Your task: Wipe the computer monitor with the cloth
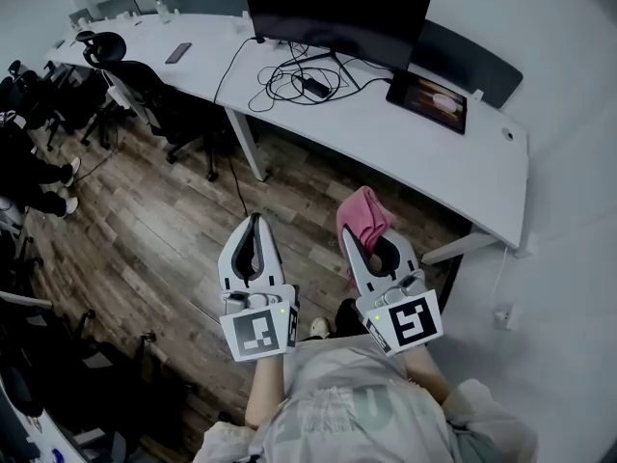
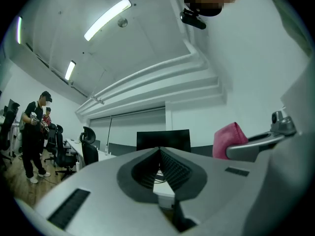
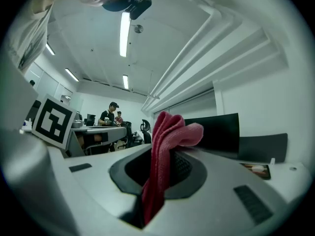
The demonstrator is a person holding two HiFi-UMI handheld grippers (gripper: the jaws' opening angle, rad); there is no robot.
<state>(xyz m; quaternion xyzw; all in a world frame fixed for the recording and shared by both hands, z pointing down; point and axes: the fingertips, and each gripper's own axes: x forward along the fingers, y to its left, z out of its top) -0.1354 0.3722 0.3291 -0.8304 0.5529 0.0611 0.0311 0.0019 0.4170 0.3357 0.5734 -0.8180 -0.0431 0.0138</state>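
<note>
A black computer monitor (image 1: pixel 333 10) stands dark on the white desk (image 1: pixel 434 152) ahead; it also shows in the left gripper view as the monitor (image 2: pixel 163 139) and in the right gripper view as the monitor (image 3: pixel 216 129). My right gripper (image 1: pixel 345 228) is shut on a pink cloth (image 1: pixel 365 213), which bunches above the jaws, the cloth (image 3: pixel 167 146) hanging down between them. My left gripper (image 1: pixel 254 222) is shut with nothing in it, held beside the right one over the wooden floor, short of the desk. The cloth (image 2: pixel 228 138) shows to its right.
A tablet (image 1: pixel 428 98) lies right of the monitor, tangled cables (image 1: pixel 299 80) under it, a phone (image 1: pixel 178 53) further left. Black office chairs (image 1: pixel 145 90) stand along the desk's left part. Two people (image 3: pixel 111 116) stand far off. A wall socket (image 1: pixel 502 315) sits low at right.
</note>
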